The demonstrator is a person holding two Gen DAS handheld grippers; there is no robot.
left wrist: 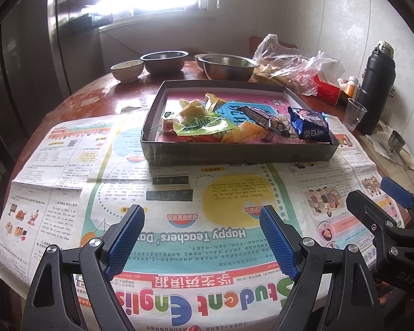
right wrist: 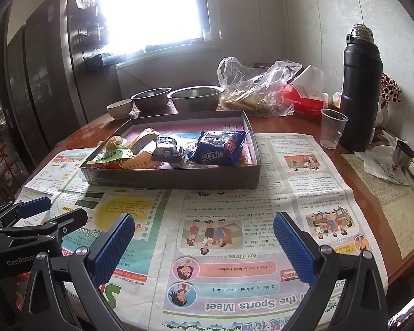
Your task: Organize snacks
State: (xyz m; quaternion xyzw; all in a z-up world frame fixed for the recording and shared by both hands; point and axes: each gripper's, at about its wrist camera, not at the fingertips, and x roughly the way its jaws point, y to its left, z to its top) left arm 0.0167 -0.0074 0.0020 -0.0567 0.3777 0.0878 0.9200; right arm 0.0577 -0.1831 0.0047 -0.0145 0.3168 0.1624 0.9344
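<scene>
On the newspaper covering the round table sits a shallow grey box, and every snack in view already lies inside it — so the gathering looks done, though the packets are heaped toward its near wall rather than lined up, and sorting them may be what is left. Left to right within the box: a green packet with a yellow wrapper above it, an orange packet at the near wall, a dark bar lying slantwise, and a blue biscuit pack at the right end, printed with Chinese characters that I cannot read surely. Nothing edible lies on the paper outside the box. In front of the box both tools hang over the paper: the left gripper with its jaws wide apart and empty, the right gripper likewise spread with nothing between its pads. The paper, upside down to the cameras, reads "Student English", "Happy Teachers' Day" and "the Sports Meet" — while the left tool's body carries "GenRobot".
</scene>
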